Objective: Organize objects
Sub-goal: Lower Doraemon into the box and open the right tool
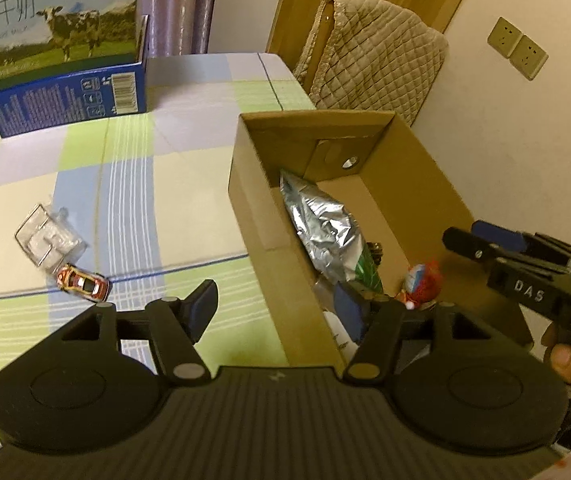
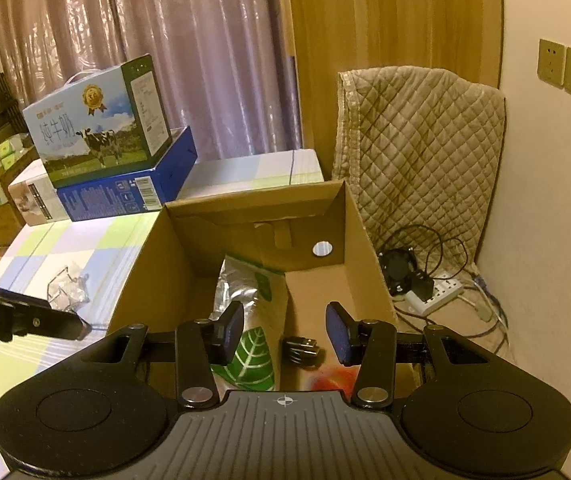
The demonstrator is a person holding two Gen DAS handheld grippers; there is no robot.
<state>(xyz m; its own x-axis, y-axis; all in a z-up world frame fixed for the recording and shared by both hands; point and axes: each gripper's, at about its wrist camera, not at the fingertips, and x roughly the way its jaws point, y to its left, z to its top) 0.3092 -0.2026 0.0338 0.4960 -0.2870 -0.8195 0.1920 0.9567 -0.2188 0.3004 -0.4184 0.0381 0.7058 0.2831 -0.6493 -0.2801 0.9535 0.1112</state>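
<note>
An open cardboard box (image 1: 269, 236) (image 2: 153, 264) stands on the checked tablecloth (image 1: 133, 184). Inside it lie a silver-and-green foil bag (image 1: 325, 232) (image 2: 245, 292), a red-and-blue toy (image 1: 425, 284) and a small black object (image 2: 301, 350). A red toy car (image 1: 83, 282) and a clear plastic packet (image 1: 49, 236) (image 2: 67, 288) lie on the cloth left of the box. My left gripper (image 1: 277, 308) is open and empty, straddling the box's near left wall. My right gripper (image 2: 285, 332) is open and empty above the box; it shows at the right in the left wrist view (image 1: 481, 240).
Stacked milk cartons (image 1: 53, 40) (image 2: 101, 136) stand at the table's far left. A quilted chair cover (image 1: 373, 60) (image 2: 417, 152) is behind the box. A power strip with cables (image 2: 433, 288) lies on the floor at right, near the wall.
</note>
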